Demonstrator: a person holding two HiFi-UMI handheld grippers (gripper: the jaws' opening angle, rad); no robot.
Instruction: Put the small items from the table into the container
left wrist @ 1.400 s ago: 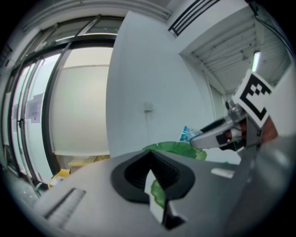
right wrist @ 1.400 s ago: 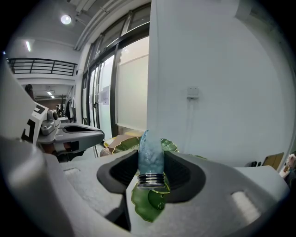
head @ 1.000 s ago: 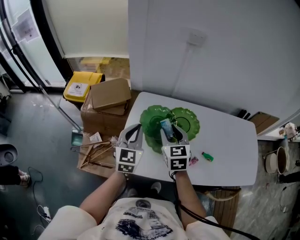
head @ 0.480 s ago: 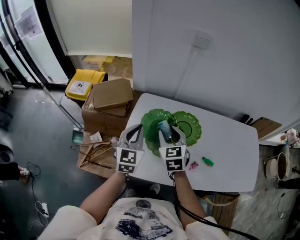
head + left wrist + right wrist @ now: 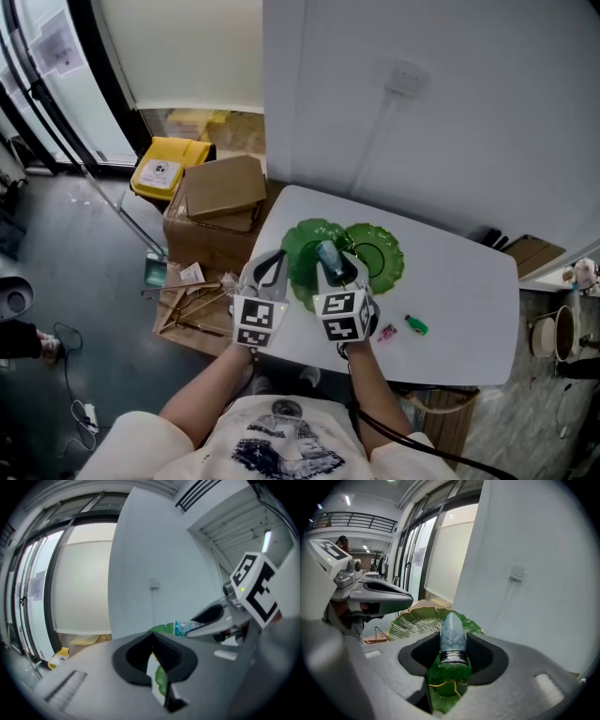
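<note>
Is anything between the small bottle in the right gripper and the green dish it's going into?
Nothing visible. The right gripper holds the bottle over the dish, with bare green surface beneath it. The left gripper sits at the dish's left edge, aside from that path.

On the white table (image 5: pixel 459 272), the right gripper (image 5: pixel 339 272) holds a small bottle (image 5: pixel 328 253) above the green dish (image 5: pixel 382 251). The left gripper (image 5: pixel 270 264) hangs at its near-left rim. A green item (image 5: pixel 416 325) and a pink item (image 5: pixel 387 331) lie to the right.

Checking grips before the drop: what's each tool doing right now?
Left tool: closed, apparently on the dish edge.
Right tool: closed on a small bottle.
</note>
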